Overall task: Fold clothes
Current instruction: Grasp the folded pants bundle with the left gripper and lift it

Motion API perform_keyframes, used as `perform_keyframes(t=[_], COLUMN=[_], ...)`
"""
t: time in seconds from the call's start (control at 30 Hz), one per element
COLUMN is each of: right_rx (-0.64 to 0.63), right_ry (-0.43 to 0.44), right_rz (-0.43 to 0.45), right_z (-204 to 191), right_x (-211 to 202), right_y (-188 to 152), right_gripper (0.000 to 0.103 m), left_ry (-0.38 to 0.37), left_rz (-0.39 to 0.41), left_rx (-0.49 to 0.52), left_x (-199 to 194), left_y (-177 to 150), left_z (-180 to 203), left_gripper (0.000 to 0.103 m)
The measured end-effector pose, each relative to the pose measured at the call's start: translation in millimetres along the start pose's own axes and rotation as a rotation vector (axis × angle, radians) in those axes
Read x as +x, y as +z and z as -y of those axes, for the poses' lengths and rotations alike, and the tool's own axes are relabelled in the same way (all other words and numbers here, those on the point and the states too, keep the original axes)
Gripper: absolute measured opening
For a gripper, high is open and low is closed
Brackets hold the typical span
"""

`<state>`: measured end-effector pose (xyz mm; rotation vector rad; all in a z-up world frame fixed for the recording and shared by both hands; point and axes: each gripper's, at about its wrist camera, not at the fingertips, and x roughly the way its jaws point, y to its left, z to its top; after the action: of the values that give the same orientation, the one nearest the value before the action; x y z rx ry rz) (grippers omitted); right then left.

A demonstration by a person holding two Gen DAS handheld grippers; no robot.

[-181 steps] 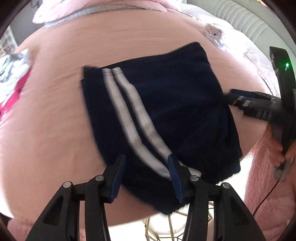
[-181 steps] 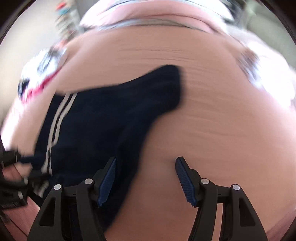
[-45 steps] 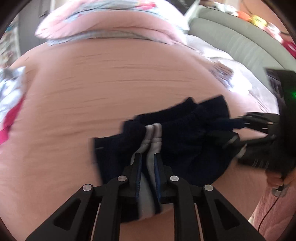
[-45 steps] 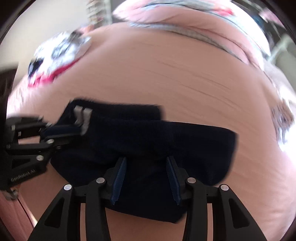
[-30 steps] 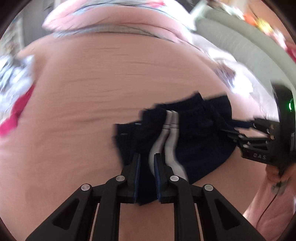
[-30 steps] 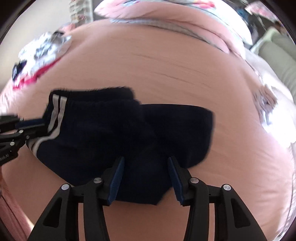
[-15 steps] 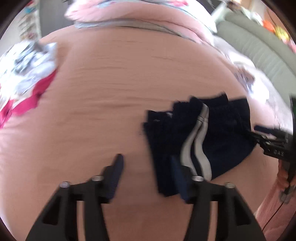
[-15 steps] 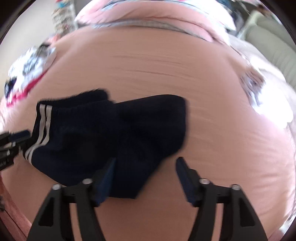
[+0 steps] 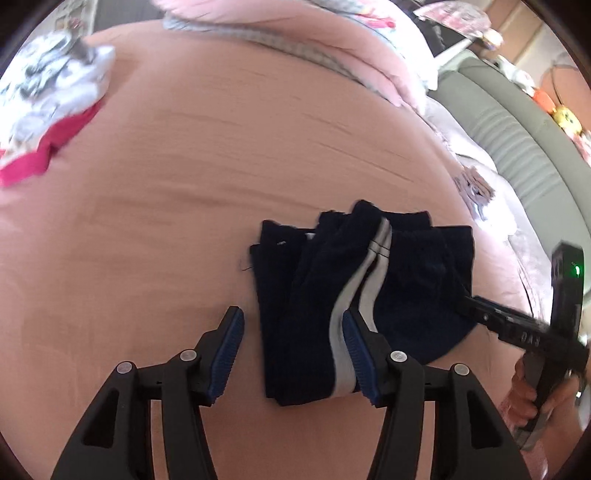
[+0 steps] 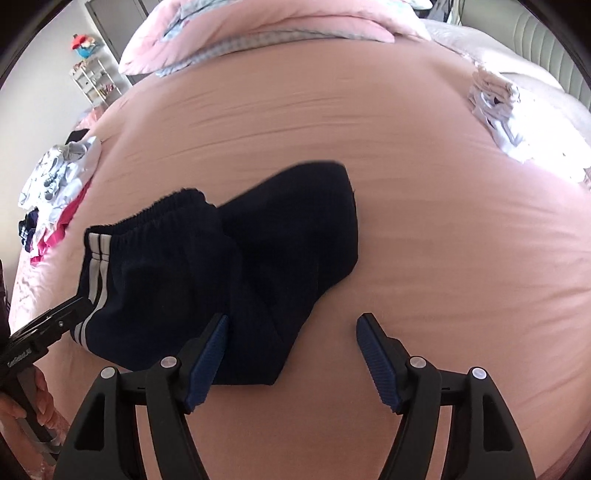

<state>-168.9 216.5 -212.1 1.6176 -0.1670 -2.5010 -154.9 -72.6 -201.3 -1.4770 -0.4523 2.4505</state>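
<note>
Navy shorts with two white side stripes (image 9: 354, 295) lie folded on the pink bed (image 9: 184, 184). They also show in the right wrist view (image 10: 236, 266). My left gripper (image 9: 291, 350) is open and empty, its jaws either side of the near edge of the shorts. My right gripper (image 10: 291, 354) is open and empty, just over the near right corner of the shorts. The right gripper also shows in the left wrist view (image 9: 517, 328) at the shorts' right edge. The left gripper shows in the right wrist view (image 10: 44, 328) at their striped end.
A pile of white and pink clothes (image 9: 48, 103) lies at the far left of the bed, also in the right wrist view (image 10: 55, 188). White folded garments (image 10: 495, 99) lie at the far right. Pink pillows (image 10: 266, 33) and a grey headboard (image 9: 517, 147) are behind.
Both grippers let go of the shorts and opened wide. The shorts now lie folded on the bed, and both grippers have drawn back slightly.
</note>
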Motion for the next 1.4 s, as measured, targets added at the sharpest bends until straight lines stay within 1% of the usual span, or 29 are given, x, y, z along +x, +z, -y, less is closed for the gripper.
perform_keyframes(t=[0.1, 0.13, 0.2, 0.27, 0.3, 0.37, 0.4, 0.43, 0.47, 0.5, 0.57, 0.63, 0.7, 0.77, 0.8, 0.83, 0.87, 0.9, 0.93, 0.97, 1.03, 1.1, 1.17, 1.27, 1.33, 1.37, 1.4], right_rx=[-0.013, -0.02, -0.031, -0.059, -0.08, -0.094, -0.093, -0.089, -0.083, -0.076, -0.075, -0.074, -0.079, -0.08, -0.079, -0.074, -0.066, -0.06, -0.058, -0.049, -0.015, 0.01, 0.012, 0.02, 0.029, 0.034, 0.04], right_ry=[-0.013, -0.017, -0.022, -0.036, -0.041, -0.026, -0.016, -0.006, 0.016, 0.026, 0.031, 0.042, 0.032, 0.015, 0.015, 0.025, 0.04, 0.054, 0.064, 0.078, 0.116, 0.157, 0.174, 0.186, 0.178, 0.173, 0.164], right_rz=[0.019, 0.016, 0.005, 0.0, 0.002, 0.004, 0.005, 0.006, 0.007, 0.011, 0.023, 0.04, 0.039, 0.032, 0.032, 0.033, 0.033, 0.037, 0.041, 0.043, 0.047, 0.054, 0.067, 0.088, 0.105, 0.114, 0.124], right_z=[-9.7, -12.6, -14.6, -22.1, -27.5, -38.0, -45.2, -53.5, -59.4, -62.0, -74.9, -79.2, -89.4, -97.7, -103.3, -108.2, -112.8, -117.1, -126.5, -128.9, -125.6, -125.0, -123.6, -114.1, -94.3, -81.3, -70.5], right_x=[2.0, 3.7, 6.3, 11.3, 13.5, 15.2, 15.5, 15.6, 15.7, 16.0, 24.2, 28.6, 30.4, 29.9, 28.8, 26.7, 23.7, 19.7, 14.9, 9.7, -0.5, -5.3, -16.5, -42.0, -35.1, -29.5, -32.4], right_y=[-5.7, -4.7, -2.1, 2.2, 4.0, 6.2, 7.2, 8.1, 8.2, 7.4, 12.0, 8.8, 8.8, 10.6, 10.0, 7.6, 4.4, 1.3, -5.3, -7.6, -8.2, -8.5, -9.5, -8.9, 11.0, 26.2, 34.4], right_gripper=[0.078, 0.081, 0.084, 0.084, 0.082, 0.075, 0.066, 0.06, 0.056, 0.055, 0.057, 0.062, 0.063, 0.058, 0.051, 0.042, 0.038, 0.03, 0.024, 0.021, 0.02, 0.02, 0.02, 0.02, 0.02, 0.02, 0.02], left_ry=[-0.021, -0.023, -0.028, -0.023, -0.017, -0.002, 0.006, 0.007, -0.005, -0.017, -0.032, -0.042, -0.055, -0.041, -0.027, -0.014, -0.005, 0.0, -0.002, 0.003, 0.025, 0.027, 0.01, -0.031, -0.064, -0.087, -0.108], left_rz=[-0.001, 0.002, 0.01, 0.021, 0.025, 0.036, 0.042, 0.046, 0.046, 0.046, 0.045, 0.045, 0.051, 0.066, 0.076, 0.083, 0.082, 0.084, 0.089, 0.091, 0.097, 0.104, 0.111, 0.106, 0.096, 0.088, 0.08], left_rx=[-0.035, -0.044, -0.062, -0.057, -0.05, -0.026, -0.01, 0.002, 0.005, 0.004, -0.005, -0.022, -0.066, -0.074, -0.069, -0.058, -0.034, -0.017, -0.015, -0.008, 0.024, 0.065, 0.091, 0.115, 0.127, 0.133, 0.138], left_x=[-3.5, -2.5, -0.4, 2.8, 4.7, 4.4, 4.7, 5.1, 5.3, 4.8, 6.6, 9.2, 9.3, 8.6, 8.0, 7.0, 5.1, 2.2, -2.6, -6.7, -17.5, -31.0, -44.4, -53.6, -55.0, -50.7, -46.3], left_y=[-0.9, -0.6, -0.2, 1.2, 2.3, 2.2, 1.6, 0.9, -0.1, -1.3, -0.3, 1.5, -0.6, -3.1, -4.5, -5.6, -6.0, -6.6, -8.0, -10.5, -17.3, -23.6, -27.9, -27.9, -26.0, -20.7, -15.6], left_z=[-6.8, -6.7, -6.4, -2.8, -0.2, 4.0, 7.1, 9.7, 10.8, 10.7, 9.3, 6.5, 0.4, 2.4, 5.5, 9.1, 13.9, 18.4, 21.7, 24.3, 32.5, 45.0, 59.3, 83.9, 100.3, 113.0, 125.0], left_gripper=[0.053, 0.053, 0.055, 0.054, 0.054, 0.054, 0.048, 0.042, 0.032, 0.028, 0.027, 0.027, 0.029, 0.03, 0.03, 0.029, 0.017, 0.013, 0.012, 0.011, 0.011, 0.011, 0.01, 0.01, 0.01, 0.01, 0.01])
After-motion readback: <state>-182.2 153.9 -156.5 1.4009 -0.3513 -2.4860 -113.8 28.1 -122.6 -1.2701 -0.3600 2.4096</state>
